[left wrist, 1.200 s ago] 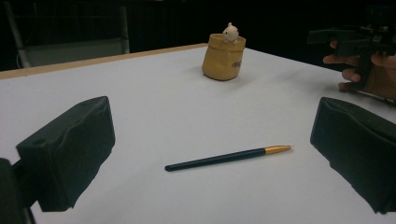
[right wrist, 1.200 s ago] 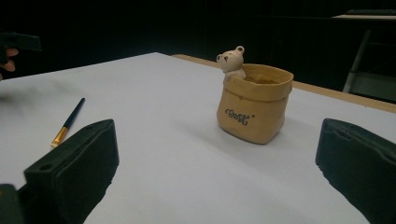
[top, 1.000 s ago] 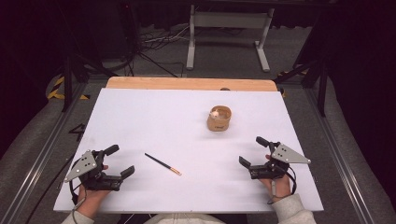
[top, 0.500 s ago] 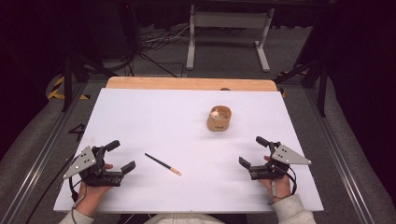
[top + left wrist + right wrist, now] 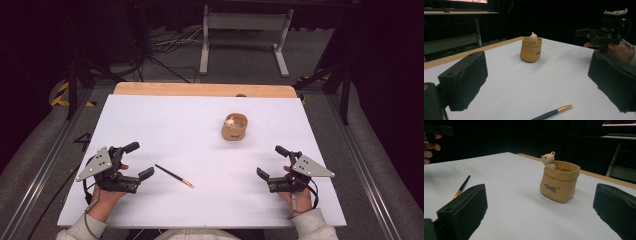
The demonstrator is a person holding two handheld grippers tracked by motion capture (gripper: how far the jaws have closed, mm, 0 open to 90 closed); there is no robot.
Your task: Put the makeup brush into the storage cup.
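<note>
A tan bag-shaped pot (image 5: 234,127) with a small bear figure at its rim stands upright on the white table top (image 5: 165,125), right of centre. It also shows in the left gripper view as the pot (image 5: 531,49) and in the right gripper view as the pot (image 5: 559,181). A dark pen with a gold tip (image 5: 174,175) lies flat near the front left. My left gripper (image 5: 141,160) is open just left of the pen (image 5: 551,113), holding nothing. My right gripper (image 5: 270,161) is open at the front right, empty, with the pot ahead of it and the pen (image 5: 461,187) to its left.
A wooden strip (image 5: 200,89) borders the table's far edge. Beyond it stand a metal frame (image 5: 245,35) and cables on the floor. The other hand's gripper (image 5: 602,35) shows at the right of the left gripper view.
My left gripper has drifted a little forward and to the right, closer to the pen. The right gripper, pot and pen have stayed put.
</note>
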